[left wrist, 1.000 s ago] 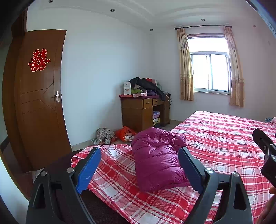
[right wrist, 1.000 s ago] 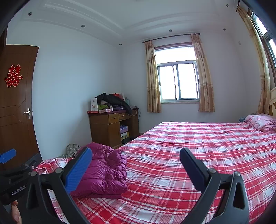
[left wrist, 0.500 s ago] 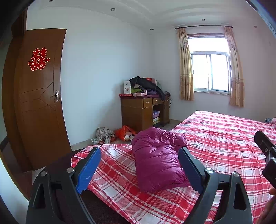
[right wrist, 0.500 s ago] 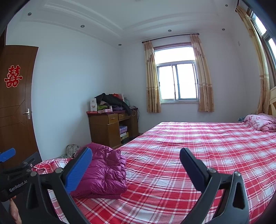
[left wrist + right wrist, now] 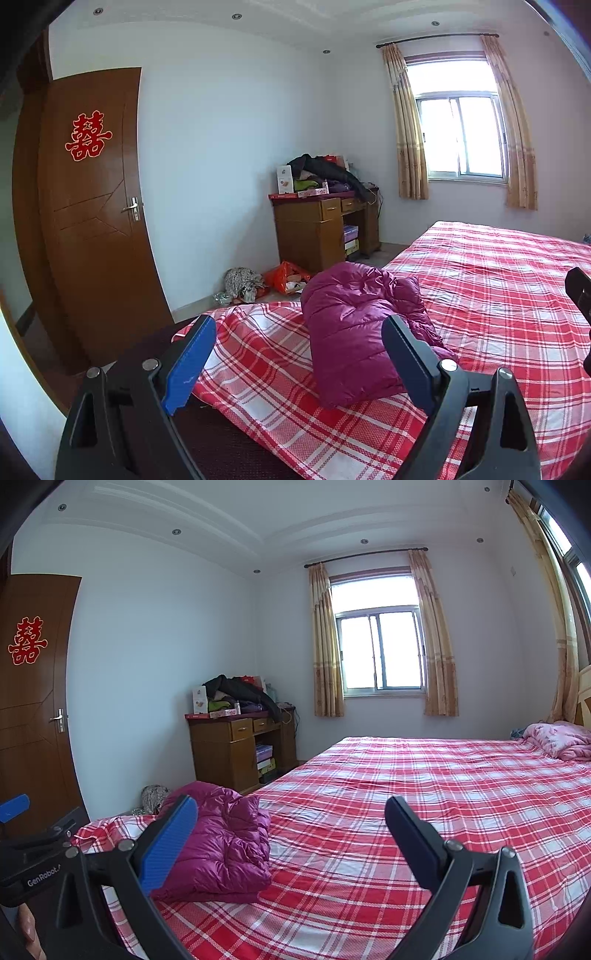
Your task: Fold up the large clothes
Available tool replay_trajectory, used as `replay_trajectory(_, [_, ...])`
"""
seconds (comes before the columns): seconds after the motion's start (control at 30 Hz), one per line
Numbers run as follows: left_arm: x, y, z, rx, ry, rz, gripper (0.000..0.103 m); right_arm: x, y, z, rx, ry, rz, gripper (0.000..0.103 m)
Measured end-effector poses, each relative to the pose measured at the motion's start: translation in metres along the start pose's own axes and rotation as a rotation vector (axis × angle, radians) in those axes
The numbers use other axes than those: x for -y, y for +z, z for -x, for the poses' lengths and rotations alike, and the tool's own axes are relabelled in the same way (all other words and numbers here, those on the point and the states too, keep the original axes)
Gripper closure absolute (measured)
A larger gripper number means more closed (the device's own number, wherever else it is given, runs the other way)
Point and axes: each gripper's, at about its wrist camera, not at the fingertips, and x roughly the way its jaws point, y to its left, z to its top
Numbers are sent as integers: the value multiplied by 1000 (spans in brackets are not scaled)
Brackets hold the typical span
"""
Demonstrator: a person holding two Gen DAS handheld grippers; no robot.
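Observation:
A magenta puffer jacket (image 5: 354,325) lies folded into a compact bundle near the corner of the red plaid bed (image 5: 498,295); it also shows in the right wrist view (image 5: 225,845). My left gripper (image 5: 299,354) is open and empty, held above the bed's corner just short of the jacket. My right gripper (image 5: 291,838) is open and empty, held over the bed to the right of the jacket. The left gripper's body (image 5: 33,864) shows at the left edge of the right wrist view.
A wooden desk (image 5: 317,229) piled with clothes stands by the far wall. Bags and a cloth heap (image 5: 258,282) lie on the floor beside it. A brown door (image 5: 92,221) is on the left. A pink blanket (image 5: 557,738) lies at the bed's head.
Both grippers have stayed open and nearly still. The views have shifted only slightly; the jacket has not moved.

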Motion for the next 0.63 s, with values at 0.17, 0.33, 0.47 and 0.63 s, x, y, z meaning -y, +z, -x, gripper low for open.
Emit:
replay_trajectory(0.17, [0,1,-6,-13,-5,-6,11,1,0,-2,-11,-2,1,0])
replay_trajectory(0.33, [-6,-1,-16,-46,-26,15,11,2,-1,-4,-19,-2,6,0])
replay_trajectory(0.47, [-7,-3,-24,-79,-26,2,11,2,-1,-5,-25,-1,3,0])
replay_trajectory(0.63, [-7,-7,-30,-104,-36,1,11,2,-3,-9,-43,2,2,0])
